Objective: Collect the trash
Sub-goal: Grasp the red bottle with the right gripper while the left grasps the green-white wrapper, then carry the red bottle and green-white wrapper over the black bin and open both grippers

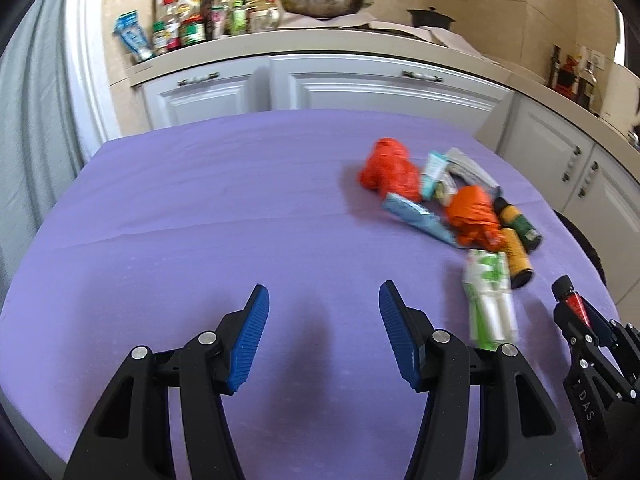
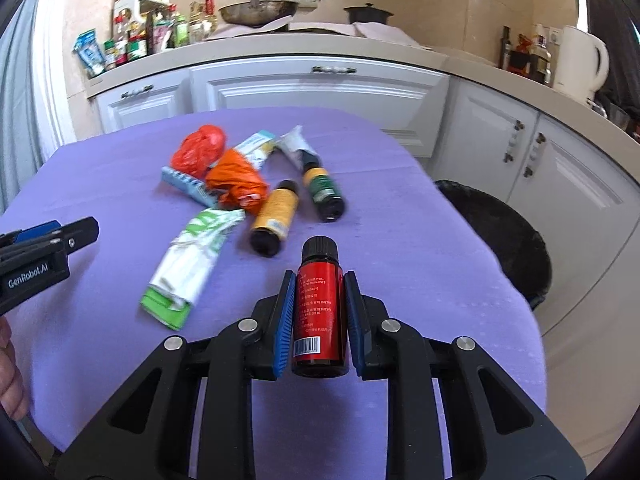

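right gripper (image 2: 320,312): my fingers (image 2: 285,320) clamped on the red-label bottle (image 2: 318,316), cap pointing 12 o'clock, pads pressing both sides, bottle above the purple desk (image 2: 420,264).
left gripper (image 1: 324,336): my fingers (image 1: 250,340) apart, nothing between them, over bare cloth.
left gripper, right-wrist view: enters at 9 o'clock (image 2: 48,248), near the green-white wrapper (image 2: 192,260).
trash pile: at 11 o'clock from the held bottle; yellow-label bottle (image 2: 276,212) and green-label bottle (image 2: 322,188) lying on their sides, just beside each other.
more trash: two orange bags (image 2: 236,180), blue packet (image 2: 188,184), white tube (image 2: 298,146), all touching or overlapping.
bin: black-lined bin (image 2: 500,232) at 3 o'clock, beside the desk edge.
hand: part of it shows at 8 o'clock (image 2: 10,368).
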